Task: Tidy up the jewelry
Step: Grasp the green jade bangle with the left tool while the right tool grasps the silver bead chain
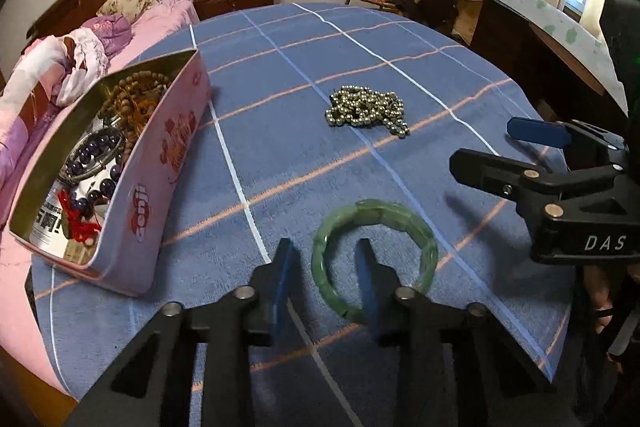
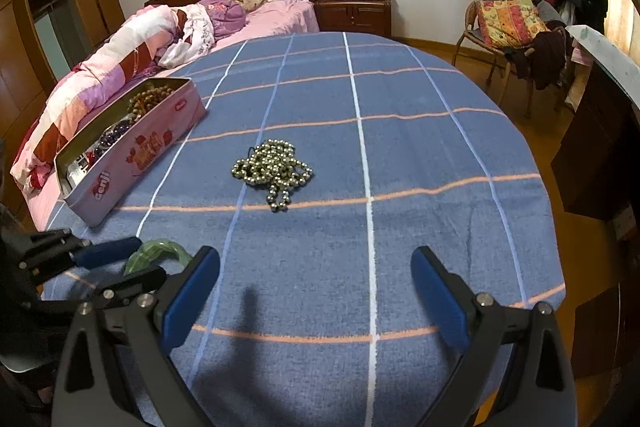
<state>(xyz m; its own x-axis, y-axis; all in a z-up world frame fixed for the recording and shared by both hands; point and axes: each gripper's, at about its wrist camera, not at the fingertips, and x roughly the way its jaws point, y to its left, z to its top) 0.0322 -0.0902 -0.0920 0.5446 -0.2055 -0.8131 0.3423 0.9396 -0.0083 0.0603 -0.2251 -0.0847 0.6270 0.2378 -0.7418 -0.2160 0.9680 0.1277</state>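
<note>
Left wrist view showed a blue plaid tablecloth [image 1: 400, 39] over the table. Pink tin [image 1: 160, 163] sat at its left edge, lid off, holding wooden bead strands [image 1: 138, 93] and purple bead bracelets [image 1: 94, 157]. Heap of metallic bead necklace [image 1: 366, 109] lay mid-table, well apart from the tin. Green jade bangle [image 1: 374, 259] lay flat nearest the camera. Left gripper [image 1: 326, 275] was partly spread, one finger outside the bangle's rim, the other inside the ring; contact could not be determined. Right gripper [image 2: 316, 291] was spread wide, holding nothing, above bare cloth.
</note>
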